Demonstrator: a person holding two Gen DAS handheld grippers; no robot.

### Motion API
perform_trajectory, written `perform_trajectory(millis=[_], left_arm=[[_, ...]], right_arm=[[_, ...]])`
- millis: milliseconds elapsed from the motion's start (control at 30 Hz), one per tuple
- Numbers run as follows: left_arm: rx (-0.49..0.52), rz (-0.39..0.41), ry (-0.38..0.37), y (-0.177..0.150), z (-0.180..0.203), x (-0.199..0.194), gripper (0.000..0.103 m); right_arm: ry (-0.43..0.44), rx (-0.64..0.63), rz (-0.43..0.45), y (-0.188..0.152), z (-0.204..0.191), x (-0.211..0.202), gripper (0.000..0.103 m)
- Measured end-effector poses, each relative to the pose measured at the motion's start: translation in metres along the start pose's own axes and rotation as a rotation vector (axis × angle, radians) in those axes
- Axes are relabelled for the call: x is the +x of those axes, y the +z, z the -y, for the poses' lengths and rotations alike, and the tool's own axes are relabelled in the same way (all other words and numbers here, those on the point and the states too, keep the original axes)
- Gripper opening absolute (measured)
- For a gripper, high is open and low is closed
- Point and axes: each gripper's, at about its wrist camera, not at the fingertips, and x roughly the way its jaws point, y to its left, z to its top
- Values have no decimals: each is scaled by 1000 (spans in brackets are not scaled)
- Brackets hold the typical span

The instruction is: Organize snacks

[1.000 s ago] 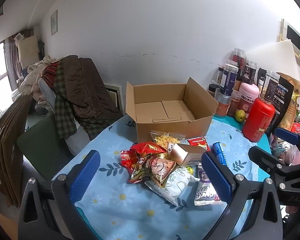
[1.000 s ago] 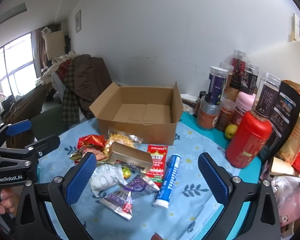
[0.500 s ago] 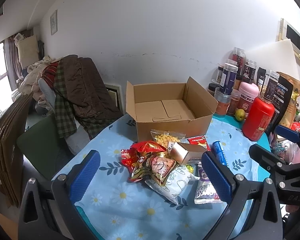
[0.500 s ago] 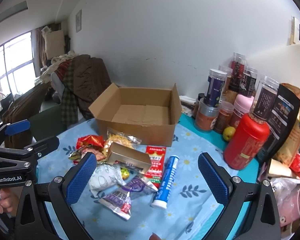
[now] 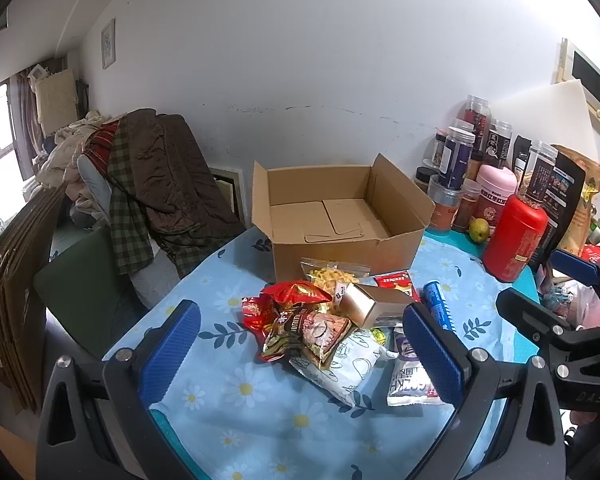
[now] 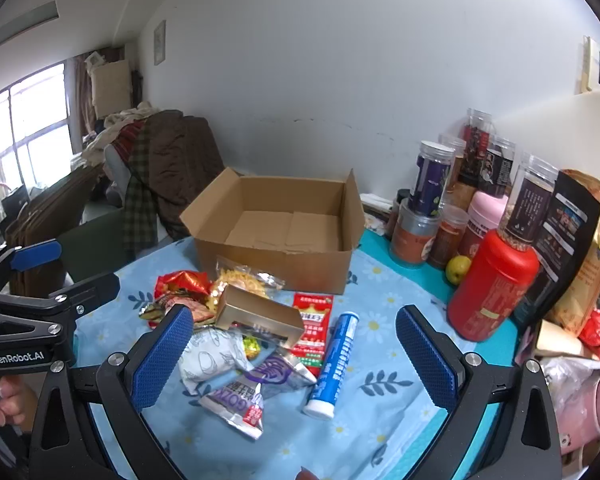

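An open, empty cardboard box (image 5: 340, 216) (image 6: 284, 232) stands on the blue floral tablecloth (image 5: 240, 392). In front of it lies a heap of snacks. The heap holds a red crinkly bag (image 5: 288, 300), a clear bag of yellow snacks (image 6: 244, 278) and a small gold box (image 6: 260, 316). It also holds a flat red packet (image 6: 314, 320), a blue tube (image 6: 336, 360), a white pouch (image 5: 340, 364) and a purple-silver packet (image 6: 252, 392). My left gripper (image 5: 300, 344) hovers open above the near side of the heap. My right gripper (image 6: 296, 360) is open too, over the tube and packets, holding nothing.
Jars, a red canister (image 6: 492, 284), a pink tub (image 5: 496, 196), dark pouches and a small green fruit (image 6: 458, 270) crowd the table's right side. A chair piled with clothes (image 5: 148, 184) stands off the left edge. A hand (image 6: 0, 404) grips the left tool.
Almost nothing: the right wrist view has drifted slightly. Both grippers stay open and the snacks lie as before.
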Motion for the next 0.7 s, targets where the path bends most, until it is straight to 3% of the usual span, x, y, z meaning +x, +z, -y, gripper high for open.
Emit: perform_trajectory(millis=[700], left_arm=[[-1, -5, -8, -1, 0, -3, 103]], right_arm=[[4, -11, -12, -2, -3, 1, 103]])
